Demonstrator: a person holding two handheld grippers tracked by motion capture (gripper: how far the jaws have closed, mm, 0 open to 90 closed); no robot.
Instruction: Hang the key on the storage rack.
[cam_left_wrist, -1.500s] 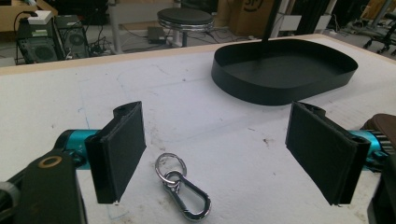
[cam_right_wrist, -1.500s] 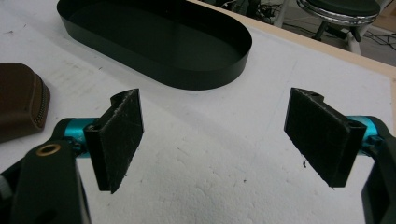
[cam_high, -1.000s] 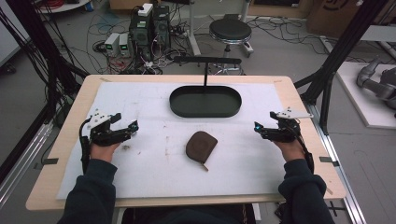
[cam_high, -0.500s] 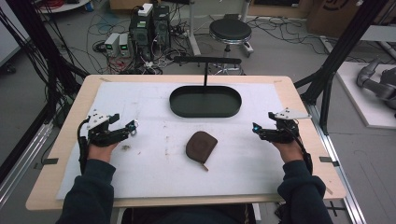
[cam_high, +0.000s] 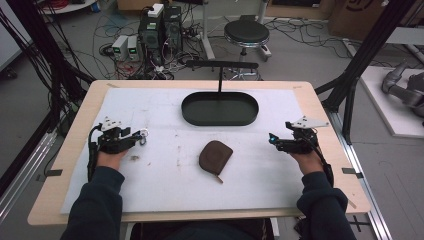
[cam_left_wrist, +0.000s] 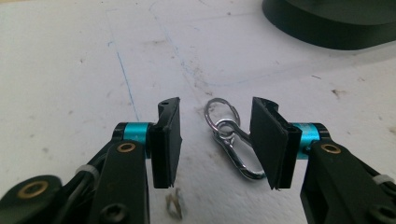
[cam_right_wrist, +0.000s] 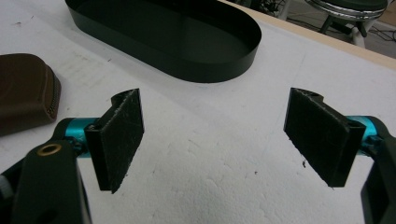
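A silver snap hook with key rings (cam_left_wrist: 231, 140) lies flat on the white mat, between the pads of my left gripper (cam_left_wrist: 217, 140). The jaws have just been closing and stand about half apart; the hook's right side is at the right pad (cam_left_wrist: 268, 140), while a gap remains at the left pad. From above, the left gripper (cam_high: 141, 136) sits at the mat's left with the hook (cam_high: 145, 133) at its tips. My right gripper (cam_high: 273, 140) rests at the right with its jaws wide apart and nothing between them (cam_right_wrist: 215, 135). A brown zipped pouch (cam_high: 215, 156) lies mid-table.
A black oval tray (cam_high: 220, 121) with an upright T-shaped stand (cam_high: 220, 67) sits at the back centre; its wall (cam_right_wrist: 163, 56) is ahead of the right gripper, with the pouch (cam_right_wrist: 23, 91) to its left. A small scrap (cam_left_wrist: 173, 205) lies by the left jaws.
The left gripper has edged right and down over the snap hook and its jaws have narrowed around it. The right gripper and the pouch stay where they were.
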